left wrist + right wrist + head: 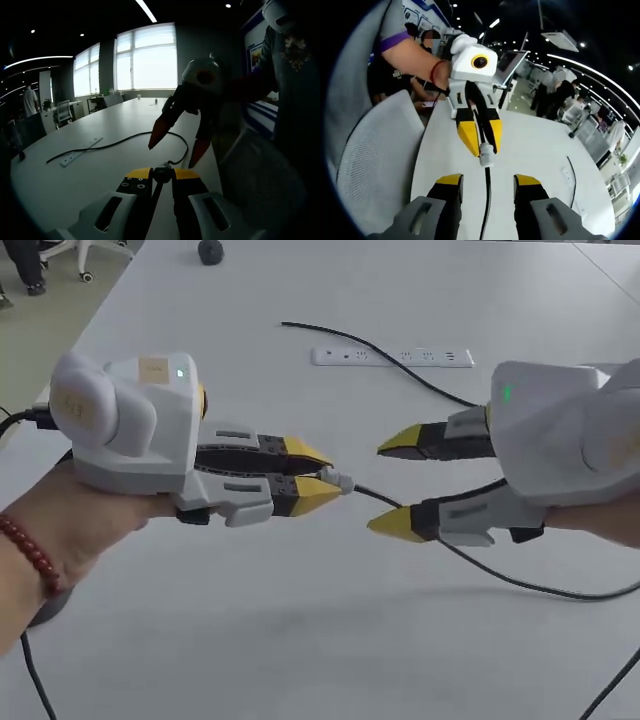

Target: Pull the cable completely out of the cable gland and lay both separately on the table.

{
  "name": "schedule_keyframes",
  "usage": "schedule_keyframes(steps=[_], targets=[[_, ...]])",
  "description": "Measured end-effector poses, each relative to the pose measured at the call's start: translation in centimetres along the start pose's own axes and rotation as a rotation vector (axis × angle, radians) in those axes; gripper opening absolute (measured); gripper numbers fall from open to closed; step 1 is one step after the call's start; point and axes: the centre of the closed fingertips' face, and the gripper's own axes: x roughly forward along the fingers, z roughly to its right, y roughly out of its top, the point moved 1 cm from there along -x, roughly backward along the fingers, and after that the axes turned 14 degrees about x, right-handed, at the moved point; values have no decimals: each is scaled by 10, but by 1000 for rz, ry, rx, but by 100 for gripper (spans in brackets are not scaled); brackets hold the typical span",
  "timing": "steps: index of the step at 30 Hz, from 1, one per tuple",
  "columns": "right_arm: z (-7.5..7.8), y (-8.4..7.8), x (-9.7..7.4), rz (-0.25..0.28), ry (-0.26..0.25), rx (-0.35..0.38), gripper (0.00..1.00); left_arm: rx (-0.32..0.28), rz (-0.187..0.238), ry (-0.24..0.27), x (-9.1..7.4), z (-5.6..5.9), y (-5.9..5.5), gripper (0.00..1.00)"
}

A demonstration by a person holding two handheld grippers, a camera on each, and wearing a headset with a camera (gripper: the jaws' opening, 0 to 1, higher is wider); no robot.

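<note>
The cable gland (338, 481) sits pinched at the very tips of the left gripper (333, 473), whose jaws are clenched on it, held up in the air above the white worktop (300, 620). The black cable (480, 570) comes out of the gland's end and runs off to the right, sagging down onto the worktop. From where I stand, the right gripper (376, 487) faces the left one with its jaws spread wide, one yellow tip above the cable and one below, touching nothing. Its own view shows the cable running straight up the gap between the jaws to the gland. So the cable is not yet out, and the step in hand looks to be taking hold of it. I'd close the right jaws squarely on the cable just beside the gland, where there is least slack to bend. Then I'd pull straight along the cable's line, away from the left gripper, keeping the left one steady. A sideways tug might twist the small gland out of that tip grip. A power strip (390, 357) lies well apart, farther back on the worktop.
</note>
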Motion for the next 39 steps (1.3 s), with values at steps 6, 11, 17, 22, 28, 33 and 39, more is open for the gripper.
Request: schedule_keyframes(steps=[6,11,17,22,28,33,39], targets=[[3,4,1,-2,-4,-51,21,1,5,-3,1,2,2,16],[3,-1,4,-31,2,-54,16,1,13,-6,2,3,4,16],[0,-1,9,-43,23,-73,5,3,21,-13,3,4,6,16],[1,-1,10,-50,27,-84,3,1,23,-10,2,2,6,16],[1,-2,10,-54,28,-101,0,0,23,-11,1,2,5,16],[2,-5,9,-63,24,-94,0,1,24,-10,3,2,5,16],[6,-15,4,-90,8,-75,0,2,23,-7,1,1,5,16]])
